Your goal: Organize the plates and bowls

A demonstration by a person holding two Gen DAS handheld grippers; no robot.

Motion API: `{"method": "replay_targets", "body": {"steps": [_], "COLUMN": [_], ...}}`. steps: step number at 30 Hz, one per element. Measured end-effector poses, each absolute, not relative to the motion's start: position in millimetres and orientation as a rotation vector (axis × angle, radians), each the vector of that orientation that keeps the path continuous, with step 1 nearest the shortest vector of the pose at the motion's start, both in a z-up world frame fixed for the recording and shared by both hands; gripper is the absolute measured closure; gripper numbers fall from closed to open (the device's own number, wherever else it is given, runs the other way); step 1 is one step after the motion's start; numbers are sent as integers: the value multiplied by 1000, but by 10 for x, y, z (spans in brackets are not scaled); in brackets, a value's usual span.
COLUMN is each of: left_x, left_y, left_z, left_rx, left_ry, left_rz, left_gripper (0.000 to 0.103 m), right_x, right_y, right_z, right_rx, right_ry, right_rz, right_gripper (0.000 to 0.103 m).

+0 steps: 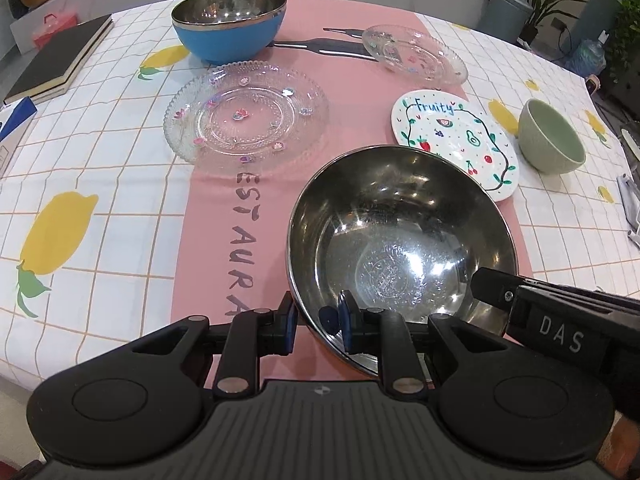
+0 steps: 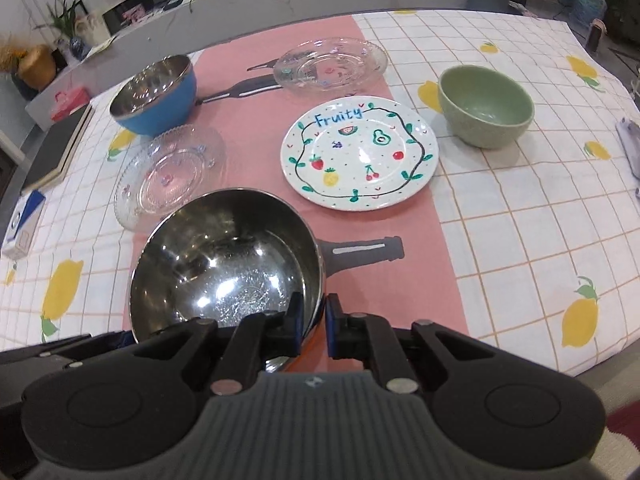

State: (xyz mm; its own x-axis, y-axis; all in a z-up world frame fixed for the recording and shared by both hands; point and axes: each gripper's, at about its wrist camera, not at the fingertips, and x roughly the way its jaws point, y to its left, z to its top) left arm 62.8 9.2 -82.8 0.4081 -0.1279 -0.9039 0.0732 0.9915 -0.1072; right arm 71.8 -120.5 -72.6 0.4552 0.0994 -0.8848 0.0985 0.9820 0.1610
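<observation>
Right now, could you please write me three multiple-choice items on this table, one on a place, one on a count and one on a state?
1. Where is the green bowl?
A. Inside the blue bowl
B. On the checked cloth, right of the Fruity plate
C. On a glass plate

2. How many clear glass plates are there?
A. One
B. Two
C. Four

3. How does the right gripper stand to the steel bowl?
A. Its jaws straddle the rim
B. It hovers clear above
C. It grips the green bowl

Answers: 1 B, the bowl stands alone beside that plate. 2 B, a large glass plate and a smaller one. 3 A, one finger sits inside the wall, one outside.
</observation>
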Motion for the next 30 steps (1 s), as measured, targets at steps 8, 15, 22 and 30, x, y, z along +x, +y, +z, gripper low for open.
{"method": "replay_targets", "body": {"steps": [8,15,22,30], "left_x": [616,638,615,638], "left_y": [115,123,140,318], "left_z": [-783,-762,-604,-378], "left_rx": [-62,-43,-24,-94], "left_ry": [1124,1119,1039,947], "left_rz": [-91,-47,5,4], "left_gripper": [52,39,31,20], "right_x": [698,720,712,709], "right_y": [-1083,-1101,-1148,-1211], "right_z": [-654,-632,-528,-323], "right_rx": [57,48,66,135], "right_ry": [1052,1030,956,855], "right_rz": [9,-26,-33,-10], "right_gripper": [92,65,48,24]}}
